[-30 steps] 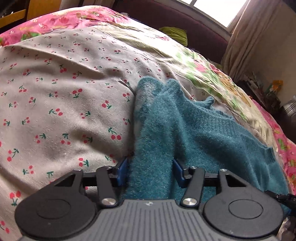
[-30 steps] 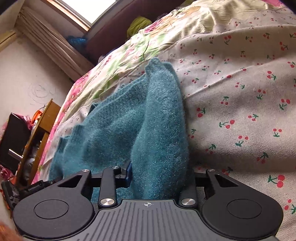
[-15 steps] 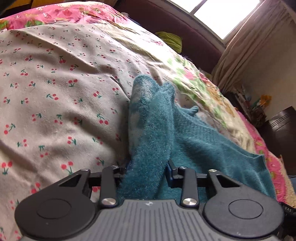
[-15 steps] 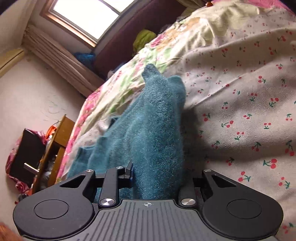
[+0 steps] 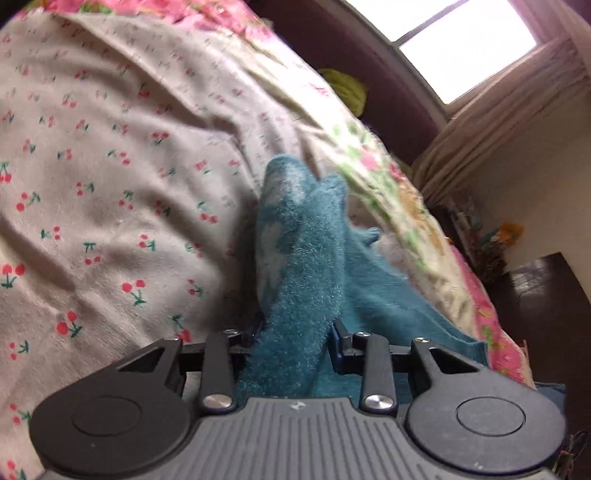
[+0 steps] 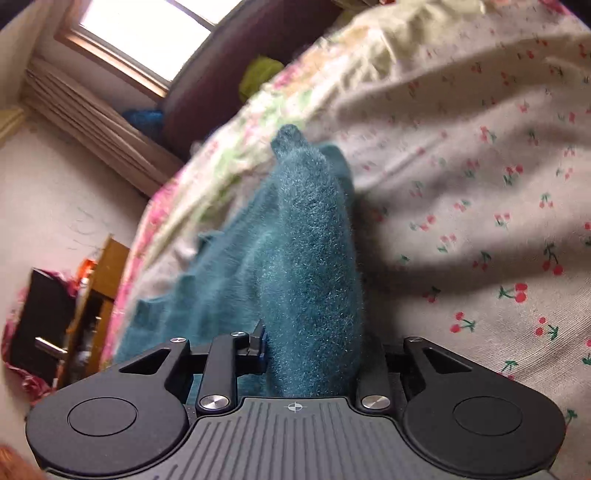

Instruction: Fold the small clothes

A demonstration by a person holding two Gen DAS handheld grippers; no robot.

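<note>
Both tongs, left tongs (image 5: 293, 341) and right tongs (image 6: 314, 345), have just been closing and now pinch ridges of the fuzzy teal knitted sweater (image 5: 306, 280), which trails toward twelve o'clock across the cherry-print bedsheet (image 5: 110, 184). I'd lift both evenly, keeping the edge taut. A window (image 6: 147, 33) sits at eleven.

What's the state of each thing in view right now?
sweater: teal, one edge bunched and lifted off the sheet, rest lying flat
left tool: shut on sweater, jaws just closed further
right tool: shut on sweater
sheet: cherry print, spread, wrinkled
curtain: drawn aside
</note>
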